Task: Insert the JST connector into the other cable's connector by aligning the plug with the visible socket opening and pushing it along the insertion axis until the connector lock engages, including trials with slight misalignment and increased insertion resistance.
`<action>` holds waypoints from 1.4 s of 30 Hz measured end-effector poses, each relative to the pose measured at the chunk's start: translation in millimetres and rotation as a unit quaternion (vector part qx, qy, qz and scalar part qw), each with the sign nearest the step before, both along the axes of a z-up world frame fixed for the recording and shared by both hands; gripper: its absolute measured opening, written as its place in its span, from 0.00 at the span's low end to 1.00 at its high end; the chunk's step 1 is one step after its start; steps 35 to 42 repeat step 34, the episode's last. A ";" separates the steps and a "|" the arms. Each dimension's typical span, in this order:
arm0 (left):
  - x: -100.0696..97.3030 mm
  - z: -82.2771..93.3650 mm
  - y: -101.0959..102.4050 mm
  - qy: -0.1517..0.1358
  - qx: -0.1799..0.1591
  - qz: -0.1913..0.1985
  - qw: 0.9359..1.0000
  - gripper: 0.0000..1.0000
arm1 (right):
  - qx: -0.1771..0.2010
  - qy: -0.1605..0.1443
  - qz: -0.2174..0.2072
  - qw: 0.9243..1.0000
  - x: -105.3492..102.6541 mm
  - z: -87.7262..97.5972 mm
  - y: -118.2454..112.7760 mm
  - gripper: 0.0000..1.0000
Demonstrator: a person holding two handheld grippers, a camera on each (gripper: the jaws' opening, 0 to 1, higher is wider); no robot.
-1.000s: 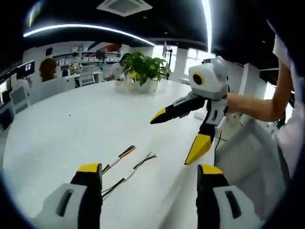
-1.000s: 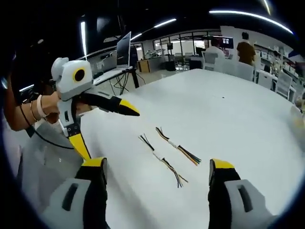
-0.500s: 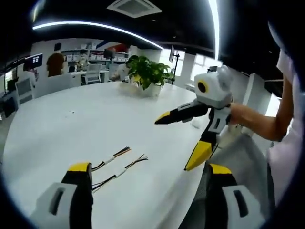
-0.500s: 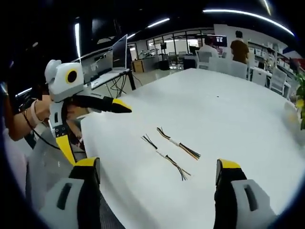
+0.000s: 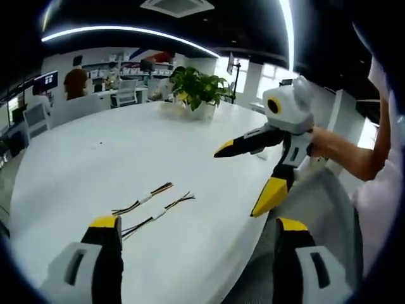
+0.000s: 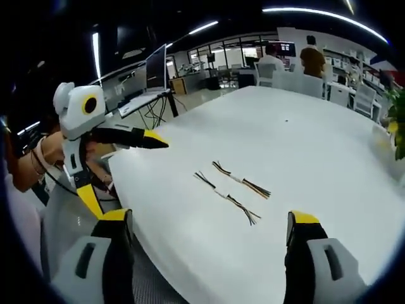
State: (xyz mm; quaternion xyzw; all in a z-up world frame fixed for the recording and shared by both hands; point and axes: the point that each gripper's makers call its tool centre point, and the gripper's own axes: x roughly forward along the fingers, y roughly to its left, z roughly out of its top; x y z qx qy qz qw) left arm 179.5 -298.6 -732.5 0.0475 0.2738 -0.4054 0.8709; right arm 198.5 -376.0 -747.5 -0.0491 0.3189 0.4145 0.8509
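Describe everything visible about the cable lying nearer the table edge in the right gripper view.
The nearer cable is a short bundle of thin dark and coloured wires with a small pale connector at its middle and loose, fanned ends. It lies flat on the white table, roughly parallel to the second cable and apart from it. Nothing touches it; both hand-held grippers are off it.

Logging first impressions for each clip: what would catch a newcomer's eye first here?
Two short multicoloured wire cables lie side by side, apart, near the edge of a big white oval table. The white-and-black right tool with yellow tips hangs wide open above that edge in the left gripper view; the matching left tool does likewise in the right gripper view. A leafy green potted plant stands at the far side.
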 end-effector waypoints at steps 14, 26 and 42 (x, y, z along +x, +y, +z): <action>-16.3 -15.2 8.4 0.025 0.006 0.014 1.000 0.99 | -0.005 0.019 -0.016 1.000 -16.2 -7.9 -7.3 1.00; -22.8 -23.2 9.9 0.035 0.006 0.024 0.999 0.99 | 0.007 0.020 -0.018 1.000 -22.2 -10.2 -3.3 0.99; -29.1 -32.6 10.2 0.046 0.001 0.029 0.998 0.99 | 0.011 0.026 -0.019 0.999 -27.0 -16.8 -2.0 0.98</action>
